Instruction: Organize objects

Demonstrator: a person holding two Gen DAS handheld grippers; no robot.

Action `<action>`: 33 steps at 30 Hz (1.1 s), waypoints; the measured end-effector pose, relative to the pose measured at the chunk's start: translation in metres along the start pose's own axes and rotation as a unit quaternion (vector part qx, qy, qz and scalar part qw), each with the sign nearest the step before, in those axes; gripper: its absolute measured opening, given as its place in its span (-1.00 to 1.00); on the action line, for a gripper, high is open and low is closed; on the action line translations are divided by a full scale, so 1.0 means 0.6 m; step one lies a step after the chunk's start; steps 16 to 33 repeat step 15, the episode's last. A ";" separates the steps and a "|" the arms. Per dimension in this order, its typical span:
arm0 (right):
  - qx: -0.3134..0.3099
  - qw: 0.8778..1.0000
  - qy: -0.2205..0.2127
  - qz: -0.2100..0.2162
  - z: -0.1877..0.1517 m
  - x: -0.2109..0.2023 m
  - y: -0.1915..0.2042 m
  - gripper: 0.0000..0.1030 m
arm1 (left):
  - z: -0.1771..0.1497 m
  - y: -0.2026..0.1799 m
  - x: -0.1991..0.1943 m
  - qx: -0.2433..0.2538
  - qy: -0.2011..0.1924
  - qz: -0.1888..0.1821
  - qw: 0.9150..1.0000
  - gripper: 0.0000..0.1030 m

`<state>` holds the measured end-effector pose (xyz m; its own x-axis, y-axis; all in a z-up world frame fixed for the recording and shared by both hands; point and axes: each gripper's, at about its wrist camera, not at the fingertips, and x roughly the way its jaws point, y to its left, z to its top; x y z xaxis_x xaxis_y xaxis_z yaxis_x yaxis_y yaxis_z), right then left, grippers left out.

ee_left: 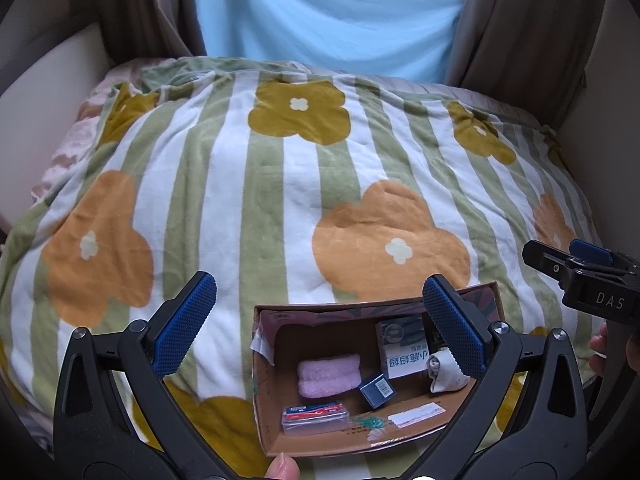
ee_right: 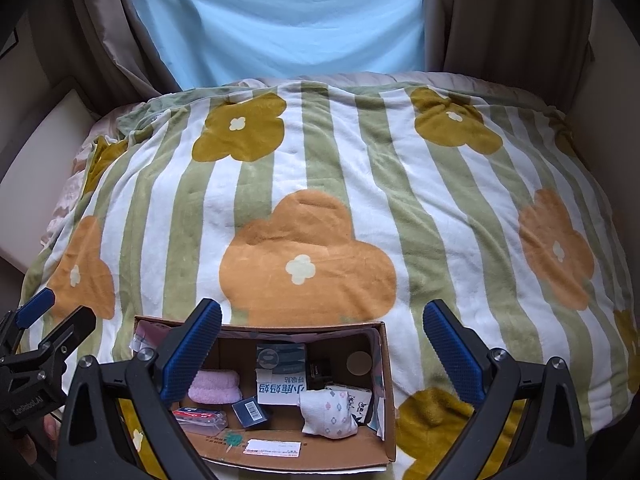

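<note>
1. While both tongs, left tongs point(ee_left: 318, 324) and right tongs point(ee_right: 322, 350), gape wide and empty, the cardboard box point(ee_right: 384, 420) sits on the near bed blanket point(ee_right: 340, 184).
2. Only the right view shows the patterned pouch point(ee_right: 328, 414) whole.
3. Box's long axis runs left-right.

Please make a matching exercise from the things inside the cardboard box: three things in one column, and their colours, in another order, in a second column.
Things:
1. folded towel
2. small box with a barcode
3. rolled sock

Colours:
A. white with small pastel flowers
B. pink
C. dark blue

Right pairs: 1-B, 2-C, 3-A. All three lie in the cardboard box on the blanket.
</note>
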<state>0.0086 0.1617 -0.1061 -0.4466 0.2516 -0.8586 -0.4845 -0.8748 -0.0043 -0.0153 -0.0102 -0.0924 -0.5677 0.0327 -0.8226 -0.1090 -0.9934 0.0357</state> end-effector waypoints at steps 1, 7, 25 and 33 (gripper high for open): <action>0.000 1.000 0.000 0.000 0.001 0.000 0.000 0.95 | -0.001 0.001 0.001 -0.006 0.002 -0.009 1.000 1.00; 0.000 1.000 0.000 -0.001 -0.001 0.000 0.001 0.95 | -0.006 0.000 -0.008 0.002 -0.023 -0.006 1.000 1.00; 0.000 1.000 0.002 -0.002 -0.001 0.001 -0.001 0.95 | -0.006 0.017 -0.008 0.002 -0.037 0.006 0.999 1.00; 0.000 1.000 0.002 -0.002 -0.001 0.001 -0.001 0.95 | -0.006 0.017 -0.008 0.002 -0.037 0.006 0.999 1.00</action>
